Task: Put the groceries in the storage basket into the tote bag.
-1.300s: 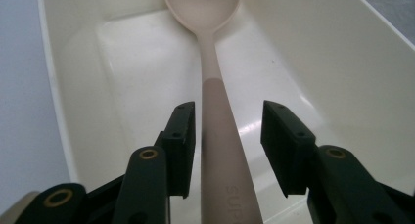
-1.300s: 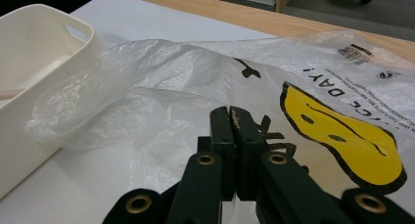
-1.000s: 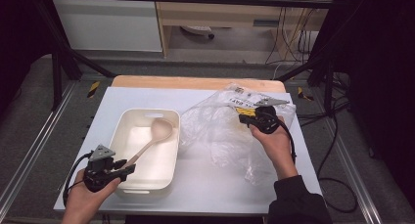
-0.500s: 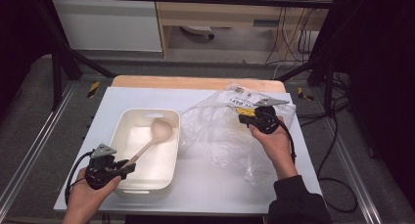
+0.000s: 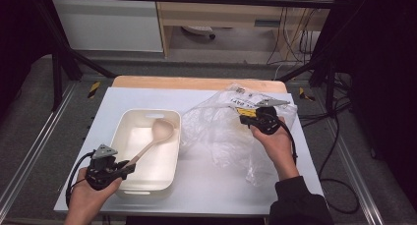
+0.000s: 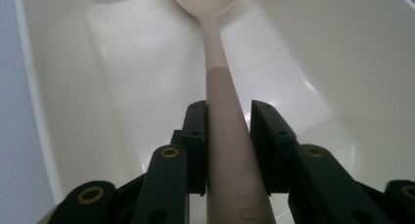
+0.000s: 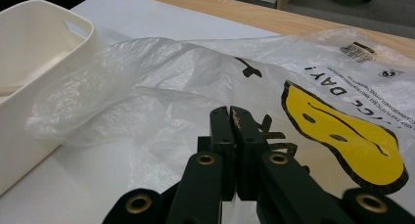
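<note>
**Spoon handle nearly clamped while the bag is kept pinned**

While the white tub (image 5: 169,118) is taken as the landmark, the scene can be read from its left end to its right. At the tub's near-left corner the left gripper (image 5: 129,168) is held by a hand, aimed along the tub's length. Its jaws have just been closing, and in the left gripper view the handle of the pale spoon (image 6: 219,87) is seen between them: one pad appears to lie against the handle, while a thin slit seems to be left at the other pad. A firm clamp is therefore judged not yet made, though the gap has been narrowed to little more than the handle's width. The spoon itself is lying inside the tub, its bowl toward the tub's far end and its handle slanting back over the near rim into the jaws.

To the right of the tub, touching its right wall, a crumpled clear plastic bag (image 5: 221,134) with a yellow print is spread on the white tabletop (image 5: 123,97). The right gripper (image 7: 230,114) is placed on the far side of that bag, well apart from the tub, with its jaws fully pressed together; a fold of film appears to be pinched there, though this cannot be told for certain.

From the narrowing it is judged that the spoon is about to be gripped for lifting out of the tub, presumably toward the bag.
</note>
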`<state>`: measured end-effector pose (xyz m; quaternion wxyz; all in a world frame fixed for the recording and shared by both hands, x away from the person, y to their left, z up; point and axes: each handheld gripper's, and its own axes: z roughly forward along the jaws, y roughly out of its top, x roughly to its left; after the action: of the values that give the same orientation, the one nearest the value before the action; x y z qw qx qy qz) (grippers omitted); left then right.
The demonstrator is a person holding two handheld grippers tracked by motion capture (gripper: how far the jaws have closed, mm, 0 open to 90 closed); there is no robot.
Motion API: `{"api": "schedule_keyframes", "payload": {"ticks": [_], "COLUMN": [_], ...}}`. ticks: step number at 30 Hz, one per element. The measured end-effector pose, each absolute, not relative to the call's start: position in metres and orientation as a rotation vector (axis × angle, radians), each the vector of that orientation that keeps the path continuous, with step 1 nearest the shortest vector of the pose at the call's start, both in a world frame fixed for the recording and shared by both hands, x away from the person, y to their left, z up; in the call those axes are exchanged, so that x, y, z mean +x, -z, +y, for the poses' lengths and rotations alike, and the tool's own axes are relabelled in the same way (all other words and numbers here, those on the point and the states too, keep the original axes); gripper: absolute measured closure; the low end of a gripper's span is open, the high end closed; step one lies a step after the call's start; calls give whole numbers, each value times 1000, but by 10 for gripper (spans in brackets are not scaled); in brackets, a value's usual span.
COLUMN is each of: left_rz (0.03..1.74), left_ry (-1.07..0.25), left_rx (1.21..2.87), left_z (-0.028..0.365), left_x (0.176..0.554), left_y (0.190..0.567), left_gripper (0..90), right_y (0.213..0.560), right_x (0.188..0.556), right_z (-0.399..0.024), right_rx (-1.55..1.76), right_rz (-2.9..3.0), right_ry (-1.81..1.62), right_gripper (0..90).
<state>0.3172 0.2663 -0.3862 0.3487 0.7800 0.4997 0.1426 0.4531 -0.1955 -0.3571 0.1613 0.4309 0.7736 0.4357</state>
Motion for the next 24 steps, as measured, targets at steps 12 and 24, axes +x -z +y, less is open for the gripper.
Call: {"api": "schedule_keyframes", "payload": {"ticks": [12, 24], "left_rz": [1243, 1152], "left_ry": [-425, -423], "left_rx": [1974, 1910], "left_z": [268, 262], "left_x": [308, 301], "left_y": [375, 348], "left_gripper": [690, 691], "right_y": [357, 357], "right_x": [453, 453], "right_z": [-195, -195], "right_rx": [1231, 1226], "right_rz": [2212, 2205], "right_ry": [-1239, -1247], "right_gripper": [900, 900]}}
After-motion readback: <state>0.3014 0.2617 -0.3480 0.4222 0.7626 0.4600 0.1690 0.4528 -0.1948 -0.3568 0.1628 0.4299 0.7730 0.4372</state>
